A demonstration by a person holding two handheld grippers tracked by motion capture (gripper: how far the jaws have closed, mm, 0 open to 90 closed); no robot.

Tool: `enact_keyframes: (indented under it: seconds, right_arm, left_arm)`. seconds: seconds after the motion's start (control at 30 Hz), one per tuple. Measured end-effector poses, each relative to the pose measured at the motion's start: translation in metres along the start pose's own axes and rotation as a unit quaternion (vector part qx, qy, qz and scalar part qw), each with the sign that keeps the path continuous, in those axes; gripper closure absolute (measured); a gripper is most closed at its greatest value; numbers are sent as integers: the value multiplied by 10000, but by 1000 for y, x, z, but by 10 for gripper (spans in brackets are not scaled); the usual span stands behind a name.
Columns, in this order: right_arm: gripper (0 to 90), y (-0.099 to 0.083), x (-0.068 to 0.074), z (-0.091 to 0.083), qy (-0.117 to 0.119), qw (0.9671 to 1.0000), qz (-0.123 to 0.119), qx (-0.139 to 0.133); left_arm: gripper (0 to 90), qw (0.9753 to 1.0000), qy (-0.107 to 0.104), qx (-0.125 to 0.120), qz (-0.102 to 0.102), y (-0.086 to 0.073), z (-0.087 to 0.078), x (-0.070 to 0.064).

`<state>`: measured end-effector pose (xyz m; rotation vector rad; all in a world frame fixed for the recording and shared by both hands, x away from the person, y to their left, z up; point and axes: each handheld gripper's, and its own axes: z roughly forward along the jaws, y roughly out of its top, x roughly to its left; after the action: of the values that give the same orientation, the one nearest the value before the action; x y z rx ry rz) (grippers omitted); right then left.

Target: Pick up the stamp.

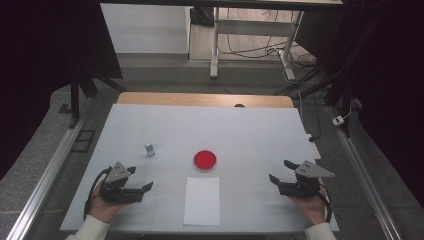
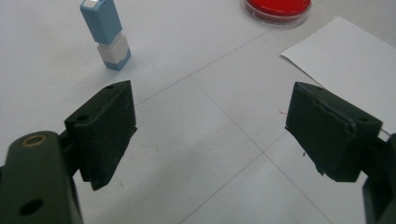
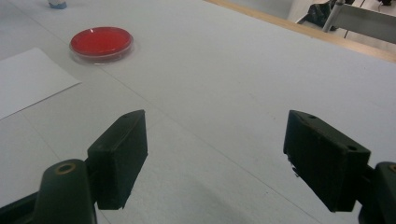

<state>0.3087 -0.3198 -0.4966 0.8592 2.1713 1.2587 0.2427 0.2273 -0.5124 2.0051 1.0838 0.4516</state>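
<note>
Both grippers sat low on the tabletop [image 1: 250, 125], jaws spread wide and holding nothing. The small blue-and-white stamp [image 1: 150, 149] stood upright at left of centre in the high view, above and slightly right of the left gripper [image 1: 140, 178], and well apart from the right gripper [image 1: 281, 171], so the left hand was clearly the nearer one. In the left gripper view the stamp [image 2: 105, 33] sat in the upper left of the frame, beyond the left-hand jaw and off the centre line between the jaws (its long axis ran near vertical, leaning a little to the left in frame). My read: the gripper would have needed to swing toward that side and go forward before the jaws could straddle it. The red dish [image 1: 205, 160] lay at centre frame, just above the white paper sheet [image 1: 202, 200], roughly between the two grippers; it showed at the top edge of the left gripper view [image 2: 276, 8] and in the upper left of the right gripper view [image 3: 101, 42]. The paper's corner [image 2: 345, 51] lay just beyond the right-hand jaw there. Nothing was touching the stamp, dish or paper.
</note>
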Motion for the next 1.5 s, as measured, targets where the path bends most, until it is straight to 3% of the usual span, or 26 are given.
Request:
enact_keyframes:
  seconds: [0.6,0.93,1.37,1.5]
  right_arm:
    - [232,2,2,1,2,10000,-65,-1]
    - [232,2,3,2,5,10000,-82,26]
    - [234,1,5,4,32,9999,-92,65]
    - [234,1,5,4,31,9999,-106,84]
  left_arm:
    - [165,10000,32,-39,-14,11,-4,4]
    - [169,10000,-1,37,22,23,1,14]
    - [173,9999,28,70,-80,35,10,28]
    - [178,9999,73,105,3,40,13,30]
